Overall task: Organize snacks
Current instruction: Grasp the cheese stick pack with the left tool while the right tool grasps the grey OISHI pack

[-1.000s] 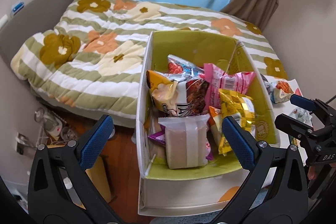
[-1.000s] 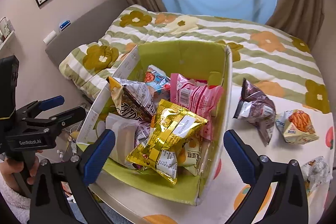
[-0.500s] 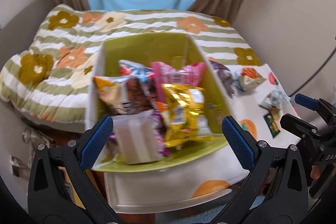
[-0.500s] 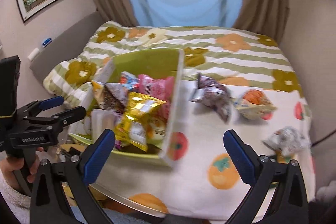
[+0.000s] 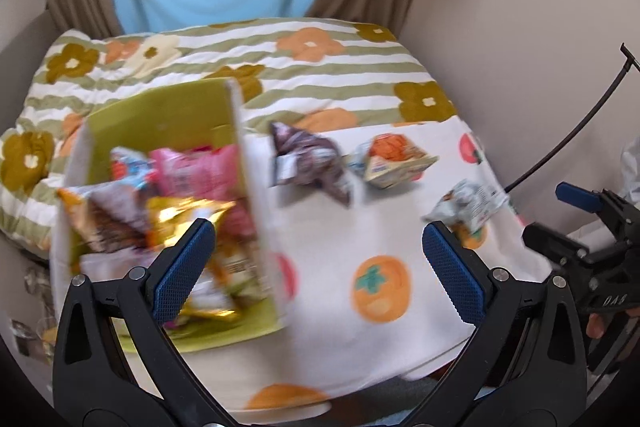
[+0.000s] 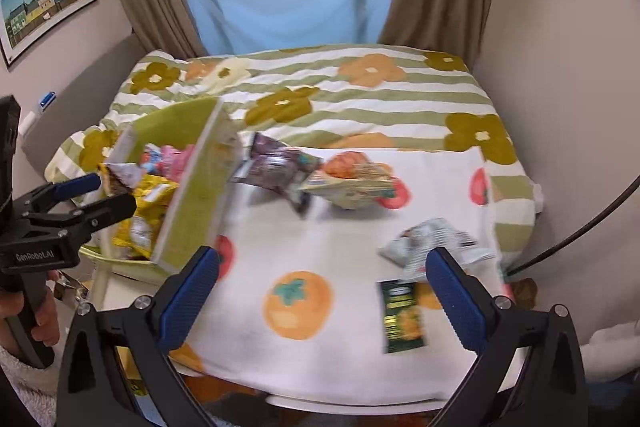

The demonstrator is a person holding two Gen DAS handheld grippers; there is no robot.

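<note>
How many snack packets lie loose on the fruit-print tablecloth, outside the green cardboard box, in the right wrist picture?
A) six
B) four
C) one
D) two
B: four lie outside the green cardboard box on the fruit-print tablecloth: a dark purple foil bag, a cream bag with an orange picture, a silver-white crinkled bag and a flat dark green sachet.
</note>
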